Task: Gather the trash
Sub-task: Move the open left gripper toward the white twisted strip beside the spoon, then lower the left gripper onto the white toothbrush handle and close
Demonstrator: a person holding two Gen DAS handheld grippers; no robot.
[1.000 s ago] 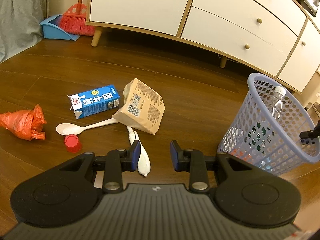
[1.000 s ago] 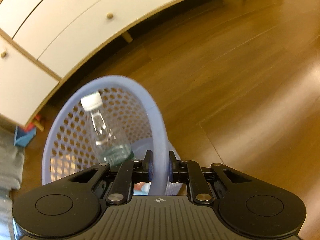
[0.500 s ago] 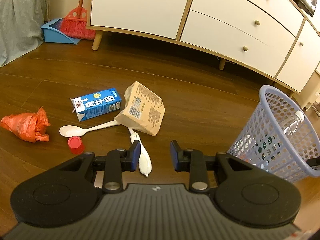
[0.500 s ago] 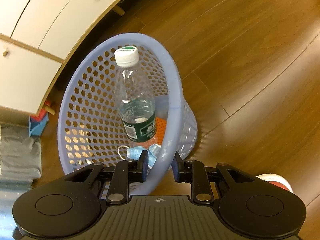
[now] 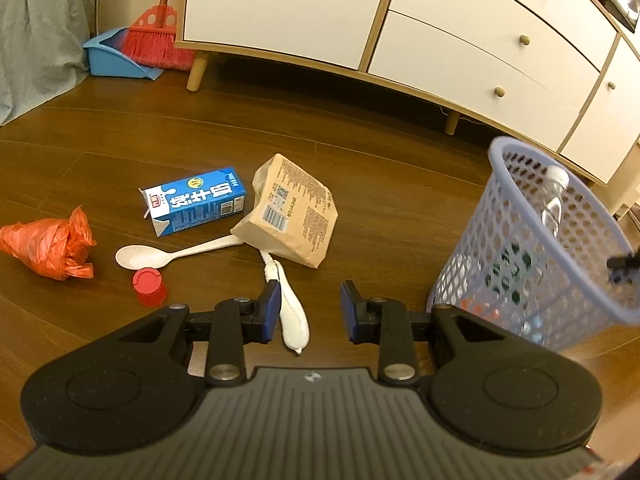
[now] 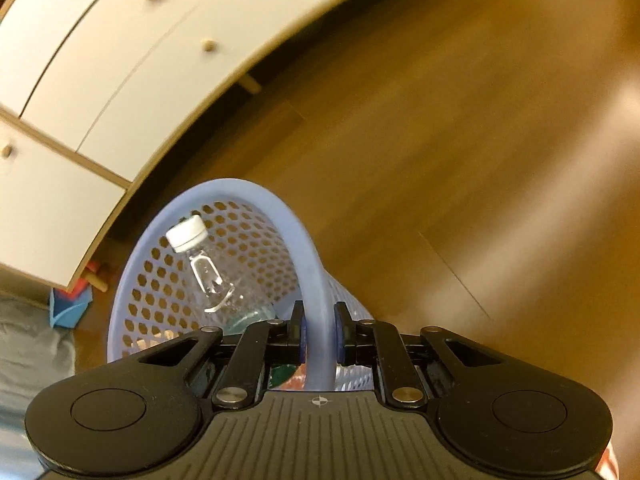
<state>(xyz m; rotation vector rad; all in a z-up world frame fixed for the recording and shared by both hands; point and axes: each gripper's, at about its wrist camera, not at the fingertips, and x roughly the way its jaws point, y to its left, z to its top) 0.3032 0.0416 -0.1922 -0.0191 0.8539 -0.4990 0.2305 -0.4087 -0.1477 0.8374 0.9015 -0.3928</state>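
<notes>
Now your right gripper (image 6: 318, 334) clamps the lavender perforated plastic basket (image 6: 308, 264) rim; your left gripper (image 5: 308, 312), jaws apart, faces two white plastic spoons (image 5: 176, 254), one blue milk carton (image 5: 196, 202).

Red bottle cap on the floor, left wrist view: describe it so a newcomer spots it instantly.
Start at the white sideboard and come down to the litter on the brown wood floor. Just below the bowl of the white plastic spoon sits a small red plastic bottle cap. It is the only round, rigid red piece; the orange plastic bag nearby is crumpled.
</notes>
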